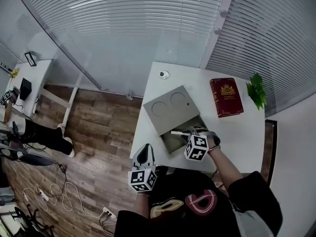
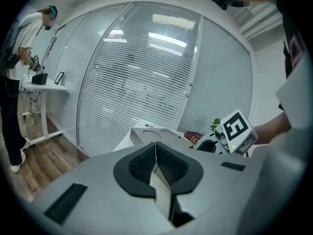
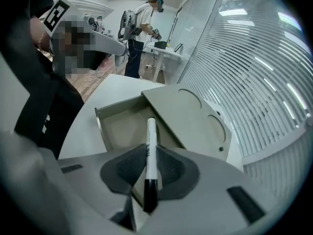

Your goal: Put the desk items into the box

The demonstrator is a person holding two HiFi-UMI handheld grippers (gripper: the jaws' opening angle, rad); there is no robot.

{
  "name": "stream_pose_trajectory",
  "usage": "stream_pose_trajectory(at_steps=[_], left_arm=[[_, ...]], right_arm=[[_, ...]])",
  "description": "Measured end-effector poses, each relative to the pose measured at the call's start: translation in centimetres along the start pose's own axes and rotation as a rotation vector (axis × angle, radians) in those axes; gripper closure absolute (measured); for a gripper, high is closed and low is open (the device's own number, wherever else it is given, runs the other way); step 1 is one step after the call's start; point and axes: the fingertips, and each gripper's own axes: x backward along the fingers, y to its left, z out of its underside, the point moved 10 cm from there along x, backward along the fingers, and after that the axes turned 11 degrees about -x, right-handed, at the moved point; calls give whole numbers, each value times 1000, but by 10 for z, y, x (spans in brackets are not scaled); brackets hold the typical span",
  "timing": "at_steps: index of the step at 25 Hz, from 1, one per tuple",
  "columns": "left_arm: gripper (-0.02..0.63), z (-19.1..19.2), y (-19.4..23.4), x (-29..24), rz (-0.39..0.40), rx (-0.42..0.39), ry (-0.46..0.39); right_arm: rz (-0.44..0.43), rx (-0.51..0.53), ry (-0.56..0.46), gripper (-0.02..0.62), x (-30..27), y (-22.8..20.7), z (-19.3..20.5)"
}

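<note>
My right claw [image 3: 148, 163] is pinching the marker [image 3: 150, 131]; I am aiming it deep into the box [image 3: 122, 124] at the worktop's [image 1: 242, 127] left edge before loosening. Left claw [image 2: 156, 155] is sitting closed, empty.

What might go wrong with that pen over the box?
The marker is pinched by the right gripper near its capped end, so it might slip or tilt. Its far tip points close to the lid edge of the box; dropped there, it may bounce out.
</note>
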Motion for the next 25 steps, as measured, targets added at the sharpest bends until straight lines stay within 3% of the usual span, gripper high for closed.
stream_pose_trajectory(at_steps=[11, 25], left_arm=[[588, 0, 6, 4, -54, 2, 10], [588, -1, 3, -1, -64, -11, 27]], right_arm=[[-44, 14, -14, 522, -15, -4, -3], [-84, -27, -56, 522, -26, -14, -4]])
